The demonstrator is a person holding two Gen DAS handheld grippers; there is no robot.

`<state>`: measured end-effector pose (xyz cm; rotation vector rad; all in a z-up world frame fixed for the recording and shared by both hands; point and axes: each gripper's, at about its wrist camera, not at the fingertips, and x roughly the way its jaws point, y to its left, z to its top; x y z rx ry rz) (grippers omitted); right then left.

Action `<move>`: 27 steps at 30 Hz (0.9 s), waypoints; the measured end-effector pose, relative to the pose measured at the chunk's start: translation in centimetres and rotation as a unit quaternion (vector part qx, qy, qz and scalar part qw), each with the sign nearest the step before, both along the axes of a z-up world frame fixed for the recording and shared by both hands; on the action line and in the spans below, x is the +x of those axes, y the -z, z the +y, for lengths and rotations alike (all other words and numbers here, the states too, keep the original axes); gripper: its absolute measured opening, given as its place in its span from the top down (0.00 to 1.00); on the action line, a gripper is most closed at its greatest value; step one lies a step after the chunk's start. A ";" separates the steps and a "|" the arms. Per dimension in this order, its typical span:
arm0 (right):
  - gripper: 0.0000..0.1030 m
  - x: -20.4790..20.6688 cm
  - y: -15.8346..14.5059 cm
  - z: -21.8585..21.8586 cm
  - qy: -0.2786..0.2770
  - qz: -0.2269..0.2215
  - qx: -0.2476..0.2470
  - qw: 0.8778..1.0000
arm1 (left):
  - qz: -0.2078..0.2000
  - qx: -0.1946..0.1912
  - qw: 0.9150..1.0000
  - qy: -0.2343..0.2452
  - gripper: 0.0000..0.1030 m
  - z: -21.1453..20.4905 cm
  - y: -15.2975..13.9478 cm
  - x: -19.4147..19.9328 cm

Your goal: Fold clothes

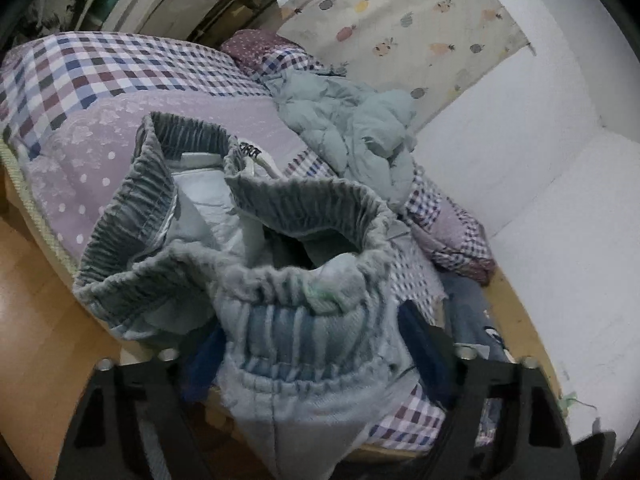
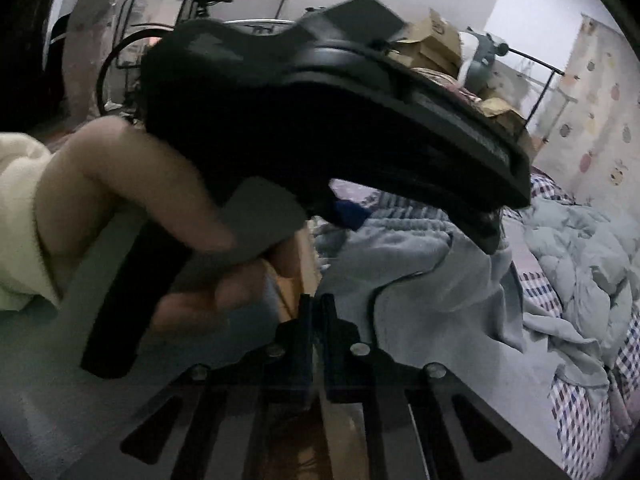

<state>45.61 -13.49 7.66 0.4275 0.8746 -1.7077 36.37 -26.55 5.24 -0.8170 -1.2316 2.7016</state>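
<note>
Grey-blue denim pants (image 1: pixel 280 240) with an elastic waistband are bunched at the bed's near edge, waist opening up. My left gripper (image 1: pixel 312 352) is open, and its blue fingers (image 1: pixel 420 344) stand wide apart either side of the gathered waistband. The right wrist view shows a hand (image 2: pixel 140 200) in a cream sleeve holding that left gripper over the pants (image 2: pixel 400 248), with one blue finger (image 2: pixel 350 214) just above the cloth. My right gripper (image 2: pixel 318 320) is shut, holds nothing, and hangs to the left of the pants by the bed edge.
A crumpled grey-green quilt (image 1: pixel 352 128) lies behind the pants on the checked and lilac bedsheet (image 1: pixel 100 68). Another denim piece (image 1: pixel 468 312) lies to the right by the white wall (image 1: pixel 540 200). Wooden floor (image 1: pixel 32 300) runs on the left. Cardboard boxes (image 2: pixel 436 40) are stacked beyond the bed.
</note>
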 end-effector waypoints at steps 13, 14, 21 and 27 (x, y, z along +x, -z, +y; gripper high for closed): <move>0.55 -9.1 -9.4 3.4 0.056 -0.125 -0.036 0.990 | -0.008 0.018 0.996 -0.083 0.75 1.8 0.5 4.1; 0.53 -10.2 -10.8 3.0 0.064 -0.121 -0.039 0.990 | -0.005 0.021 0.996 -0.085 0.75 2.2 0.5 4.4; 0.43 -14.4 -14.7 -4.8 0.067 -0.080 -0.002 0.995 | 0.011 0.013 0.996 -0.082 0.75 4.3 0.2 5.2; 0.43 -14.9 -11.6 -13.8 0.024 -0.067 0.086 0.994 | 0.017 0.020 0.996 -0.084 0.75 4.0 0.4 5.2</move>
